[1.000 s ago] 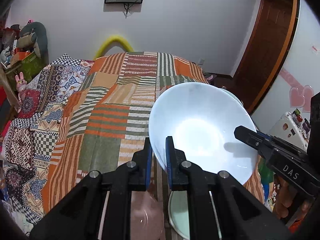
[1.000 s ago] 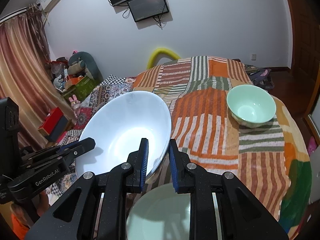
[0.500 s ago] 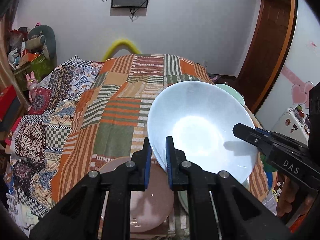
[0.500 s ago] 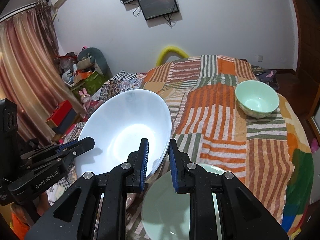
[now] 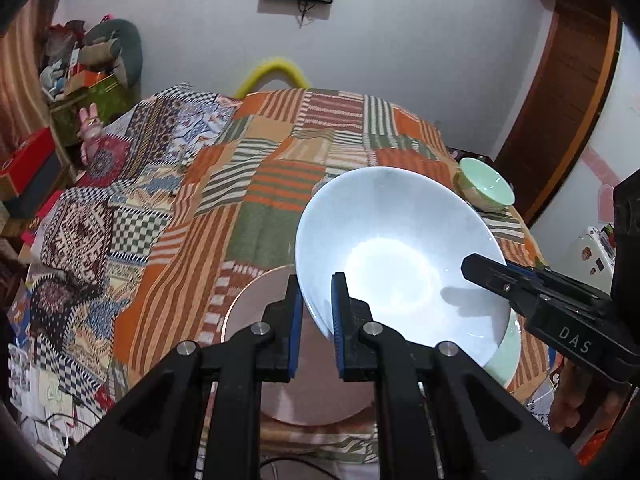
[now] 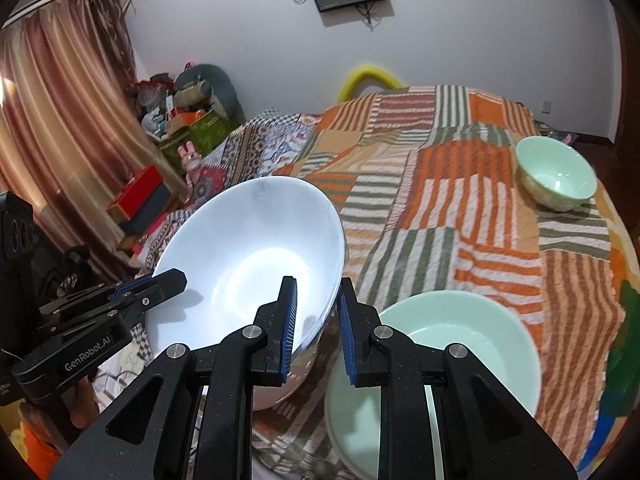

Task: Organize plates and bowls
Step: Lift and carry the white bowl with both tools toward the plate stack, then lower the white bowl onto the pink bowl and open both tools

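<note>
A large white bowl (image 5: 396,256) hangs tilted in the air above the bed, held by both grippers. My left gripper (image 5: 316,312) is shut on its left rim. My right gripper (image 6: 316,308) is shut on its right rim, where the white bowl (image 6: 248,256) also shows. Below it a pink plate (image 5: 256,320) lies on the patchwork bedspread (image 5: 240,200). A pale green plate (image 6: 460,344) lies to the right of the pink one. A small green bowl (image 6: 556,176) stands farther back on the right, also in the left wrist view (image 5: 486,186).
The bed's front edge is just below the plates. Boxes and soft toys (image 6: 180,116) pile up by the curtain on the left. A wooden door (image 5: 560,100) stands on the right. A yellow foam arch (image 5: 276,72) rises behind the bed.
Both grippers have risen and drawn back with the white bowl. More of the pink and green plates shows below it, and the small green bowl has come out from behind it.
</note>
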A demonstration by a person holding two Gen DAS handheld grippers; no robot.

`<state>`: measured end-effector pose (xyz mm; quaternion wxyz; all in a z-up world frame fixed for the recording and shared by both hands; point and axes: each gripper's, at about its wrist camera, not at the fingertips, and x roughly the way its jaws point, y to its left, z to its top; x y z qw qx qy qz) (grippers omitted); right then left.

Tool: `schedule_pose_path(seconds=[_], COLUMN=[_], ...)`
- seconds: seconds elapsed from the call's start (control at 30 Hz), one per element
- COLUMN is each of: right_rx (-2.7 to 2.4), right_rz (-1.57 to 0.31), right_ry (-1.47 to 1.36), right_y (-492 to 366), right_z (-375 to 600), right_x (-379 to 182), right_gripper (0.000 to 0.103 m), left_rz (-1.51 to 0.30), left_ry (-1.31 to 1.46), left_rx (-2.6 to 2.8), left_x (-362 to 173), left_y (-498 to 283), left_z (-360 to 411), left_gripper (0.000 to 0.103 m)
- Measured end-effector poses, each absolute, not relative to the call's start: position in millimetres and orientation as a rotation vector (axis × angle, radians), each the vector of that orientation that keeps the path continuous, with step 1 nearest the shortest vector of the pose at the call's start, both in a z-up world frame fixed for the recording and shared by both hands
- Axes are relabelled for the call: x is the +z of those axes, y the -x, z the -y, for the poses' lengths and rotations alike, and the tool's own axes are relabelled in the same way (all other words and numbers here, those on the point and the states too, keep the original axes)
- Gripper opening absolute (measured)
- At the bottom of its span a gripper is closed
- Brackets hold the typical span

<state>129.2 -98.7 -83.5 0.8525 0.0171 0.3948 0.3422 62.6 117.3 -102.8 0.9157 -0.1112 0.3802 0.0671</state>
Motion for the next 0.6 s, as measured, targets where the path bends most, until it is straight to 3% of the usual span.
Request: schedule_pose_path(seconds=[0.6], right_rx=[0.755], right_rz=[-0.940], right_ry=[0.066], right_y=[-109], right_z=[56], right_x=[-121], right_gripper=[0.022], left_rz=[-0.886], left_ry=[0.270], left_rx=[0.221], left_x=[-157], left_y=[-47], left_z=[-149], left_gripper=[0.011])
